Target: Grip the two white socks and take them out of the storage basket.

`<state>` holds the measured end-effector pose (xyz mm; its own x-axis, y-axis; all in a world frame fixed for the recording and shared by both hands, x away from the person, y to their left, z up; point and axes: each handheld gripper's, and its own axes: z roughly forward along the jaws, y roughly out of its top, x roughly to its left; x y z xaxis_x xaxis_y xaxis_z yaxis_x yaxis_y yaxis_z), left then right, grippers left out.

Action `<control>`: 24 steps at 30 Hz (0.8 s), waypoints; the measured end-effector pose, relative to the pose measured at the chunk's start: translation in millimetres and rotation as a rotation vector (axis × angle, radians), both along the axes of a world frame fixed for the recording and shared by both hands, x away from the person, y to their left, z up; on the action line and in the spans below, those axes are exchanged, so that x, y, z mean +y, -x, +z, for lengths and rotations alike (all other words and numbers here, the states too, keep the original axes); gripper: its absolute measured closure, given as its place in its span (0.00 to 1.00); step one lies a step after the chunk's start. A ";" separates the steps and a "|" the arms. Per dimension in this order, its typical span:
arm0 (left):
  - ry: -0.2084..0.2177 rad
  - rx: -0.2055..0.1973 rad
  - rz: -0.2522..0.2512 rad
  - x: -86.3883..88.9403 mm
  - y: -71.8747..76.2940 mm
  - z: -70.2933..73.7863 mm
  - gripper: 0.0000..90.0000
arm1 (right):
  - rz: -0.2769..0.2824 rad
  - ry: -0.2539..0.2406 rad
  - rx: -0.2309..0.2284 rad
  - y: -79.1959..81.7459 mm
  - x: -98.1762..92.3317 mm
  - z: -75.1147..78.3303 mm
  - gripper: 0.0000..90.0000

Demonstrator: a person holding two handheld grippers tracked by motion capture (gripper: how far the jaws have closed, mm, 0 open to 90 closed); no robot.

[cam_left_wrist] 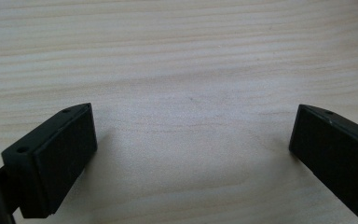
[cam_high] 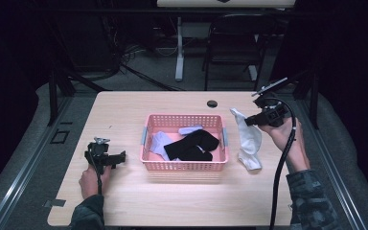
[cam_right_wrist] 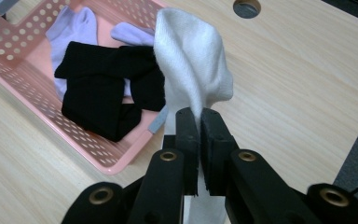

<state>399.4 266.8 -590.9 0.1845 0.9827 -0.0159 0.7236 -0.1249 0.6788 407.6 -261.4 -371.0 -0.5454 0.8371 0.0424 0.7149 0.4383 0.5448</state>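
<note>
A: where's the white sock [cam_high: 248, 139] at?

B: pinched tight in the right gripper [cam_high: 250, 120], dangling just right of the pink basket [cam_high: 184, 166], toe end touching the table [cam_high: 134, 196]; black sock [cam_high: 191, 146] and lilac ones [cam_high: 159, 143] lie inside the basket

A: and the left gripper [cam_high: 120, 157]?

B: jaws spread wide over bare wood, nothing between them; sits left of the basket

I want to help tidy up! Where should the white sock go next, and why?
Probably sideways over the pink basket. The right tongs are shut on the white sock, which hangs beside the basket, and other socks already lie inside.
</note>
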 end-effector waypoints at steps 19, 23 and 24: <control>-0.001 0.000 0.001 -0.2 0.1 0.0 0.01 | -0.081 0.014 0.077 -6.7 -32.1 -43.2 0.96; -0.001 0.000 0.001 -0.1 0.0 0.0 0.01 | -0.107 0.024 0.118 -14.5 -35.1 -61.4 0.96; 0.000 0.000 0.001 -0.1 0.0 0.0 0.01 | -0.111 0.023 0.122 -16.5 -35.2 -66.3 0.96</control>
<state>399.4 266.7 -590.9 0.1835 0.9829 -0.0156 0.7235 -0.1243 0.6790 424.1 -296.6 -437.3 -0.4412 0.8936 0.0828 0.8200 0.3639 0.4419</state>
